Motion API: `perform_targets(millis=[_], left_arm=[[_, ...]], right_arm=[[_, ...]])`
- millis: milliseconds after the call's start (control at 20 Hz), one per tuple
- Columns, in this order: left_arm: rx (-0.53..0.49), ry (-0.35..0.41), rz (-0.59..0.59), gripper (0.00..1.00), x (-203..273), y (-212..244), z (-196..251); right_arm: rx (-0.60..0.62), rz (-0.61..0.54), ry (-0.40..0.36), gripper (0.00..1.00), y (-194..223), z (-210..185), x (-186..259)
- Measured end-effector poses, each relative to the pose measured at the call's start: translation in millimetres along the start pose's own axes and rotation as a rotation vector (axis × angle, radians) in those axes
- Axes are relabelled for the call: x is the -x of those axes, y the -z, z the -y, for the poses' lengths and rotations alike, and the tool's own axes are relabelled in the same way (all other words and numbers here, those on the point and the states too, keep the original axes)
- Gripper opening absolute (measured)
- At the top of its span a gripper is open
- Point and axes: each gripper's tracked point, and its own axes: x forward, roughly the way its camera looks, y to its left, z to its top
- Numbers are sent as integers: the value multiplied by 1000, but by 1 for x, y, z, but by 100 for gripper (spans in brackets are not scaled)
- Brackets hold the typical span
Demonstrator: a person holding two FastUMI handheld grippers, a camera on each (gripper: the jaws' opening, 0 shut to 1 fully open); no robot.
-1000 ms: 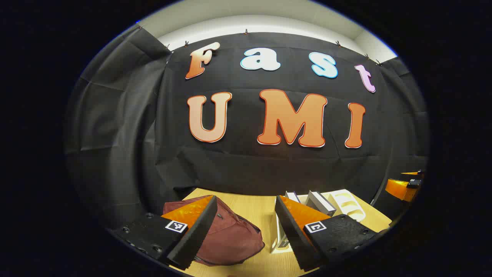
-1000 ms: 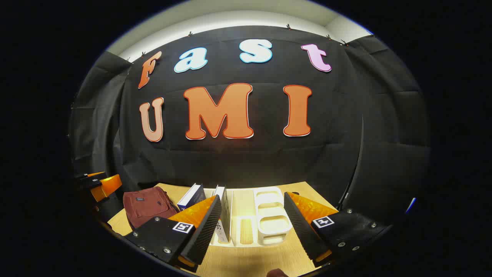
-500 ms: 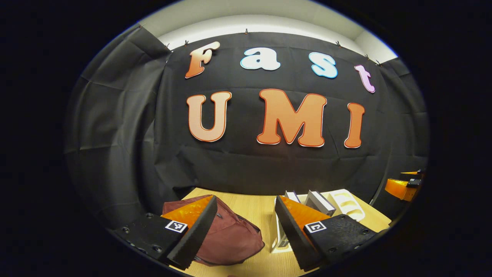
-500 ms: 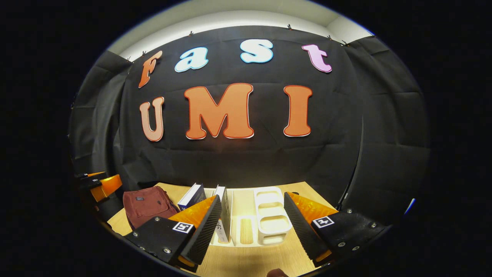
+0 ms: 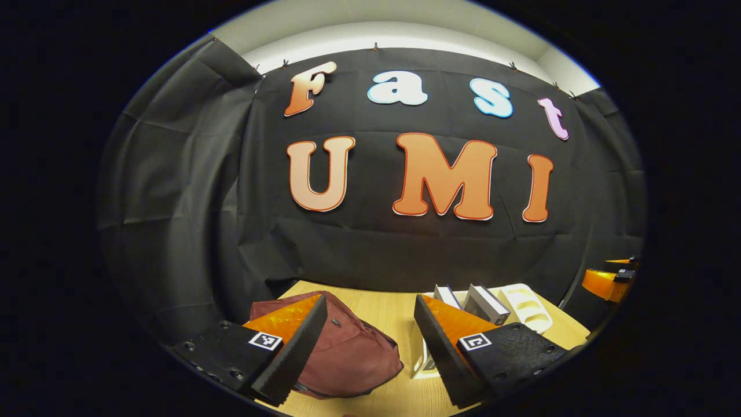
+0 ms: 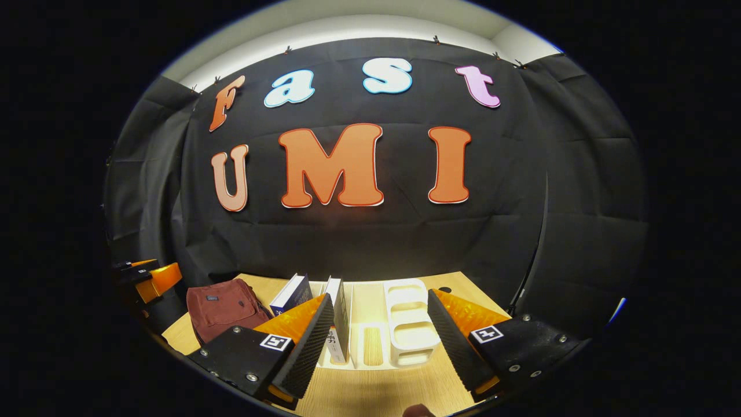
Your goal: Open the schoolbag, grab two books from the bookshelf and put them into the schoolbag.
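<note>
A maroon schoolbag [image 5: 347, 353] lies zipped shut on the wooden table, just beyond my open left gripper [image 5: 370, 324], whose fingers hold nothing. The same schoolbag [image 6: 223, 307] sits at the left in the right gripper view. A white bookshelf [image 6: 405, 324] stands in front of my open right gripper [image 6: 379, 324], which hangs above the table and grips nothing. Two books stand in the shelf's left slots: a dark blue book [image 6: 292, 292] leaning left and a white-spined book [image 6: 336, 315] upright. In the left gripper view the books [image 5: 483, 301] and bookshelf [image 5: 524, 304] lie to the right.
The wooden table [image 6: 370, 394] carries the bag and the shelf, with bare wood near its front edge. Black cloth walls close in behind and at both sides. The other gripper [image 6: 153, 278] shows at the left edge of the right gripper view, and at the right edge [image 5: 605, 281] of the left gripper view.
Both gripper views have shifted only slightly; the left gripper drifted a little, so the bag and shelf sit marginally to the right. Both stay open, and bag and books have not moved.
</note>
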Motion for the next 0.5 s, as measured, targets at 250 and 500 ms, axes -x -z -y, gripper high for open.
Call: perform_targets(millis=[250, 500], left_arm=[[5, -3, -7, 95, 1, 2, -4], [15, 9, 18, 95, 1, -3, -2]], right_arm=[[-3, -5, 6, 96, 0, 1, 0], [-1, -4, 15, 96, 0, 4, 0]])
